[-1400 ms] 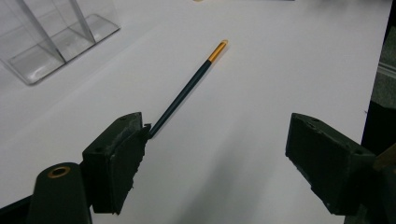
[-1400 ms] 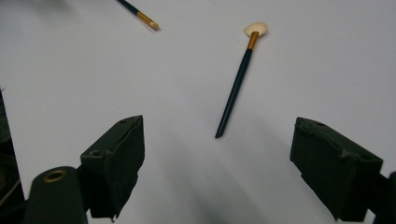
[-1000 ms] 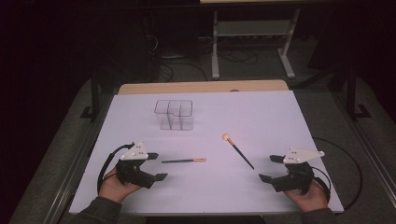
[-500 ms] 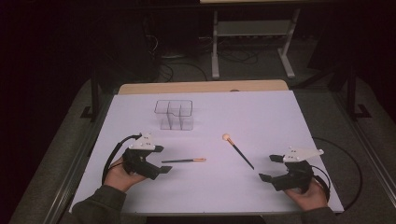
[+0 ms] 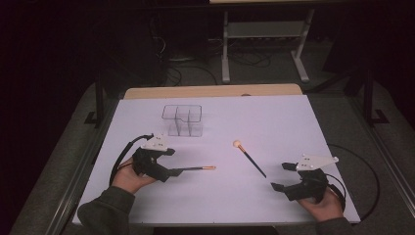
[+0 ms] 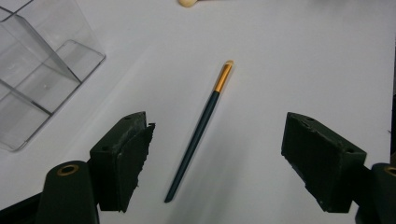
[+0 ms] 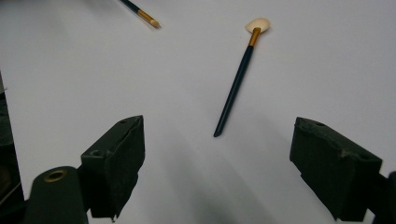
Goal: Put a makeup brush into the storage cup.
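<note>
High view first: white table (image 5: 274,196) with two makeup brushes lying flat on it and a clear plastic organizer (image 5: 182,120) standing toward the far side, left of centre. The organizer has dividers inside, so a few compartments, and nothing in them as far as I can see.

The left gripper (image 5: 169,172) sits at the near-left, held in the person's left hand (image 5: 128,177). Its jaws are spread wide and point right, along the slim brush (image 5: 193,169) with the gold ferrule and small pointed tip. From up top the handle end looks like it's right at the jaws. Left gripper view (image 6: 212,158) clears it up a bit: the slim brush (image 6: 200,130) lies on the table between the two open jaws, tip pointing away, not touching either pad. A corner of the organizer (image 6: 42,79) shows up at the upper left there.

The right gripper (image 5: 278,176) is at the near-right in the right hand (image 5: 323,206), also wide open and gripping nothing. The second brush (image 5: 249,158), the one with the round pale head, lies diagonally near the table's middle, handle end pointing toward that gripper but apart from it. In the right gripper view (image 7: 217,168) this fluffy-headed brush (image 7: 238,79) lies ahead of the jaws, head farthest away.
</note>
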`<state>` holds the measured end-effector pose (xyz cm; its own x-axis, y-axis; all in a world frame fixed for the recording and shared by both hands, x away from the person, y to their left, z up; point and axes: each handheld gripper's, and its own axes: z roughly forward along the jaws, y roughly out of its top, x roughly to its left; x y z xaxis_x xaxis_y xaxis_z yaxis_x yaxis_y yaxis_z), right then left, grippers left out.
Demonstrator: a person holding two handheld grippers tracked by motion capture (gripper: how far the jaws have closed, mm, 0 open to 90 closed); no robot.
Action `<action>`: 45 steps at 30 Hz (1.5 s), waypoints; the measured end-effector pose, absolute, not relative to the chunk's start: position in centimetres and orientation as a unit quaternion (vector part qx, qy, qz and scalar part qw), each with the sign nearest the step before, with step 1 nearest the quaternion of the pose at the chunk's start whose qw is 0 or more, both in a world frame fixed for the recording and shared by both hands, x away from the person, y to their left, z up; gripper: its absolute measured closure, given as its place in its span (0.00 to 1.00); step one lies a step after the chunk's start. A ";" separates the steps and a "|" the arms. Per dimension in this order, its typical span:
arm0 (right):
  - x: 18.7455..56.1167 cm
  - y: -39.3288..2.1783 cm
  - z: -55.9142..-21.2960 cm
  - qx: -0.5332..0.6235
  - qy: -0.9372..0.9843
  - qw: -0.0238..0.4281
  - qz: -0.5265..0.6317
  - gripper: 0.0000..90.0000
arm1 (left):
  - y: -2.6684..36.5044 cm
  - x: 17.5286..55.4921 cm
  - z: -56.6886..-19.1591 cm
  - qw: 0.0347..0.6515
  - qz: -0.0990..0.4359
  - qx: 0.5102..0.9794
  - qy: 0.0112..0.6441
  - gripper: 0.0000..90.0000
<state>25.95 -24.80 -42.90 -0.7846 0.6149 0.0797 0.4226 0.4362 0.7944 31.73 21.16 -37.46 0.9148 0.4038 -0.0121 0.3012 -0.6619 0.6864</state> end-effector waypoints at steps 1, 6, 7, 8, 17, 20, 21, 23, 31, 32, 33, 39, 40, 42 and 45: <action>25.9 -24.8 -42.9 0.309 0.840 0.111 0.432 0.19 | 21.0 31.8 -37.5 0.363 0.070 0.909 0.195 0.26; 26.0 -24.9 -42.9 0.307 0.841 0.110 0.432 0.19 | 20.4 32.5 -37.7 0.355 0.063 0.913 0.192 0.27; 26.0 -24.9 -42.9 0.306 0.841 0.109 0.432 0.19 | 20.2 32.6 -37.8 0.352 0.061 0.914 0.191 0.28; 26.0 -24.9 -42.9 0.306 0.841 0.109 0.432 0.19 | 20.1 32.8 -37.8 0.345 0.061 0.918 0.186 0.28; 26.1 -24.9 -42.9 0.306 0.841 0.108 0.432 0.19 | 18.8 33.7 -38.0 0.333 0.050 0.925 0.174 0.32; 26.1 -24.9 -42.9 0.306 0.841 0.108 0.433 0.19 | 18.4 33.9 -38.0 0.330 0.048 0.927 0.171 0.34; 26.1 -24.9 -42.9 0.306 0.841 0.107 0.433 0.19 | 18.3 34.0 -38.0 0.328 0.046 0.929 0.167 0.35; 26.1 -24.9 -42.9 0.305 0.841 0.107 0.433 0.19 | 18.0 34.1 -38.1 0.326 0.045 0.930 0.166 0.35; 26.1 -25.0 -43.0 0.304 0.842 0.106 0.433 0.19 | 16.8 34.5 -38.2 0.312 0.035 0.937 0.152 0.41; 26.1 -25.0 -43.0 0.304 0.842 0.106 0.433 0.19 | 16.8 34.5 -38.2 0.312 0.035 0.937 0.152 0.42; 26.1 -25.0 -43.0 0.304 0.842 0.105 0.433 0.19 | 16.7 34.5 -38.3 0.311 0.034 0.938 0.152 0.42; 26.1 -25.0 -42.9 0.301 0.842 0.104 0.436 0.19 | 15.8 35.0 -38.8 0.289 0.027 0.947 0.136 0.48; 26.1 -25.0 -42.9 0.301 0.842 0.104 0.436 0.19 | 15.8 35.0 -38.8 0.289 0.027 0.947 0.136 0.48; 26.1 -25.0 -42.9 0.301 0.842 0.102 0.436 0.19 | 15.5 35.2 -39.2 0.280 0.021 0.950 0.135 0.50; 26.1 -25.0 -42.9 0.301 0.842 0.102 0.436 0.19 | 15.3 35.4 -39.4 0.275 0.019 0.952 0.132 0.52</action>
